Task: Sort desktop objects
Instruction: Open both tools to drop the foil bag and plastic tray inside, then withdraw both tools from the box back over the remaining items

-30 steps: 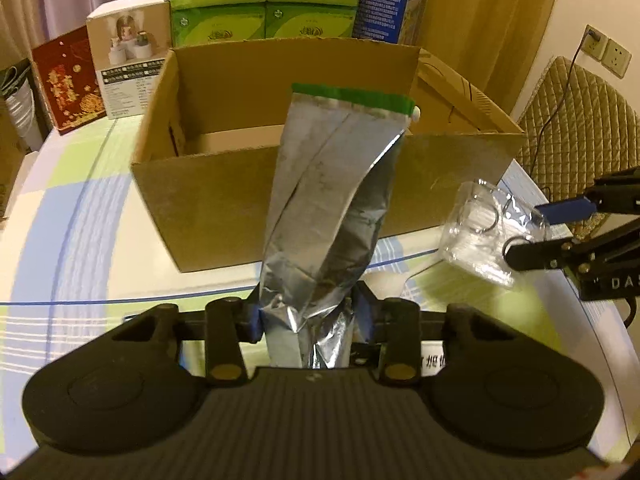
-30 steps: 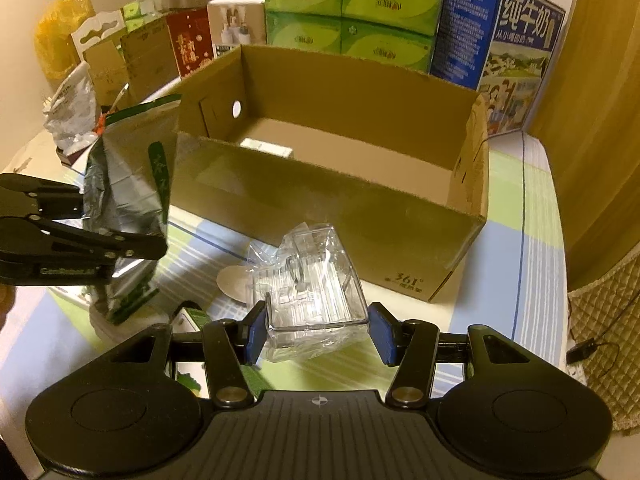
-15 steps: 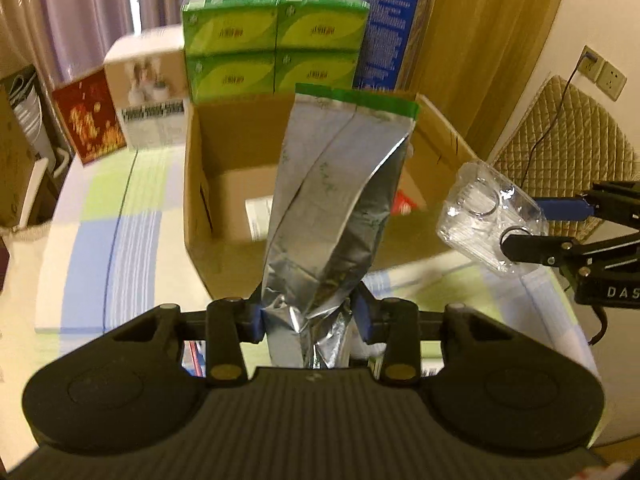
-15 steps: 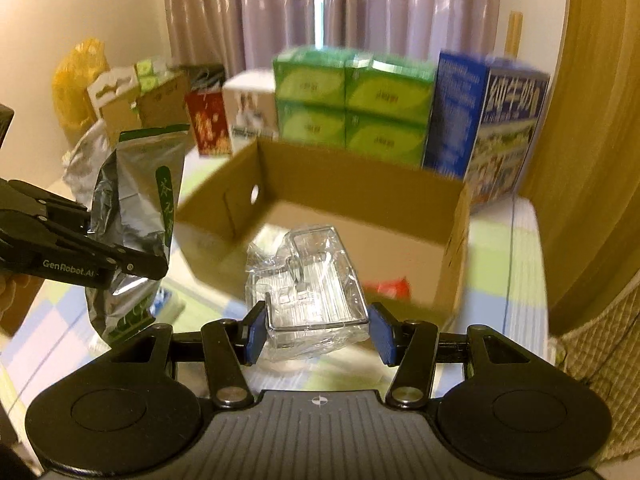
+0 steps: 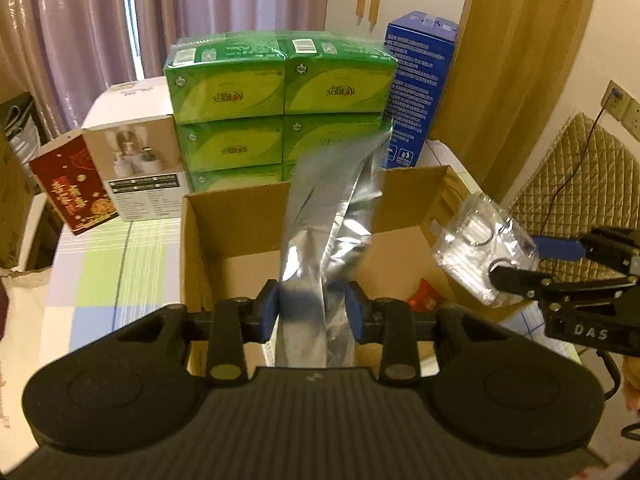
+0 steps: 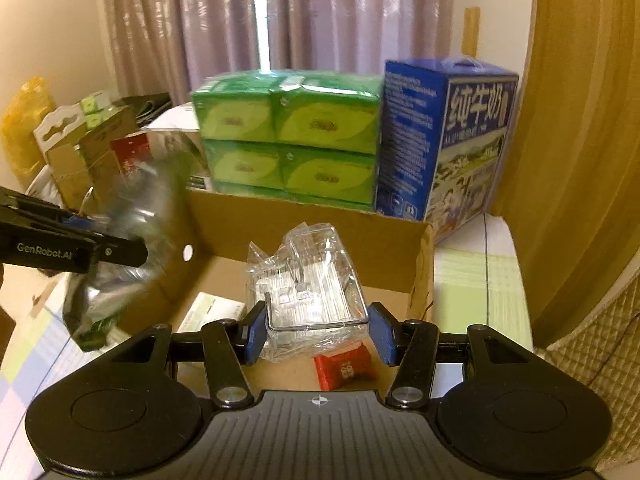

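Note:
My left gripper [image 5: 312,312] is shut on a silver foil bag [image 5: 328,220] and holds it upright over the near left part of the open cardboard box [image 5: 192,248]. My right gripper [image 6: 316,332] is shut on a clear plastic package [image 6: 308,284] and holds it above the box's [image 6: 400,240] right part. The package also shows at the right of the left wrist view [image 5: 480,244]. The foil bag shows blurred at the left of the right wrist view [image 6: 120,240]. A red packet [image 6: 344,366] and a white card [image 6: 212,312] lie inside the box.
Behind the box stand stacked green tissue packs [image 5: 280,108], a blue milk carton [image 6: 444,148], a white product box [image 5: 136,160] and a red packet [image 5: 68,184]. A checked tablecloth [image 5: 104,272] covers the table. A quilted chair [image 5: 576,176] stands at the right.
Both grippers have risen and moved forward with their loads, from in front of the box to above its opening. The box's inside has come into view.

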The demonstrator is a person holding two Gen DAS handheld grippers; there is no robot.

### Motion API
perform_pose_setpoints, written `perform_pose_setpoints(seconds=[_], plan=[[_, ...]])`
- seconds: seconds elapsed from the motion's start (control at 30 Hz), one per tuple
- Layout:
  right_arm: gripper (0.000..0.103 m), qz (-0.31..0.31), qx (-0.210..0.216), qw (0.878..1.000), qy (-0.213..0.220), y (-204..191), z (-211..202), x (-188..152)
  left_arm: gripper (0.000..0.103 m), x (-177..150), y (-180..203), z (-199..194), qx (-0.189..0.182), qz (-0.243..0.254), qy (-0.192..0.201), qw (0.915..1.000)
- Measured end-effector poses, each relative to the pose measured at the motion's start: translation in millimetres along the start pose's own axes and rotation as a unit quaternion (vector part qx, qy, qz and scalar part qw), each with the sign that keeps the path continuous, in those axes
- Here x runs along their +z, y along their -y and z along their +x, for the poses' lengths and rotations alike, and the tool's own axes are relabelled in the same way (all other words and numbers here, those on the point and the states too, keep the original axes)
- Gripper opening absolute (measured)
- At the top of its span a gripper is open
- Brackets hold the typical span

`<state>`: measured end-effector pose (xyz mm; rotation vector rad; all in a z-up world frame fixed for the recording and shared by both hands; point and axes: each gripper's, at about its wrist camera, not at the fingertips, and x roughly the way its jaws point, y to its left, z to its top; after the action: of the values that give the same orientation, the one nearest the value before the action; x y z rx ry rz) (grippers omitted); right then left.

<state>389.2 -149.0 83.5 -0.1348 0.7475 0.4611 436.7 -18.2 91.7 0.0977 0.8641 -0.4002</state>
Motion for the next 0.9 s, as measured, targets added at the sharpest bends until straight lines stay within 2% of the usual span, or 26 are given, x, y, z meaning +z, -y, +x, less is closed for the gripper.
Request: perform_pose_setpoints(seconds=[0.17, 0.4, 0.43, 0.5, 0.53, 0.73, 0.83, 0.9], plan=[[0.05, 0.005, 0.0, 1.0, -0.011, 4.4, 23.8, -6.2, 0.028, 2.5, -9.9, 19.3, 0.007, -0.009, 0.006, 0.9999], [0.051, 0.01, 0.009, 1.0, -0.009, 2.6, 42.3, -15.0, 0.028, -8.3, -21.4, 24.5, 0.006, -0.018, 0.011, 0.9998], [0.054, 0.014, 0.014, 1.0, -0.003, 3.4, 42.8, -14.5, 0.028, -10.3, -22.2, 23.9, 0.005, -0.019, 0.011, 0.9997], [0.079, 0.024, 0.017, 1.0, 0.005, 4.6, 42.1, -13.7, 0.028, -14.3, -23.5, 22.7, 0.003, -0.022, 0.011, 0.9997], [0.08, 0.025, 0.017, 0.999, 0.011, 5.1, 40.0, -13.9, 0.028, -16.2, -23.9, 21.9, 0.001, -0.023, 0.011, 0.9997], [0.081, 0.013, 0.011, 1.0, 0.016, 4.9, 23.0, -17.1, 0.046, -29.6, -25.3, 11.6, -0.004, -0.033, 0.015, 0.9993], [0.084, 0.017, 0.008, 1.0, 0.02, 7.0, 7.1, -20.7, 0.058, -37.6, -24.4, 0.1, -0.003, -0.034, 0.018, 0.9993], [0.087, 0.017, 0.007, 1.0, 0.023, 6.3, -5.6, -23.6, 0.072, -43.8, -23.9, -11.4, -0.002, -0.039, 0.024, 0.999]])
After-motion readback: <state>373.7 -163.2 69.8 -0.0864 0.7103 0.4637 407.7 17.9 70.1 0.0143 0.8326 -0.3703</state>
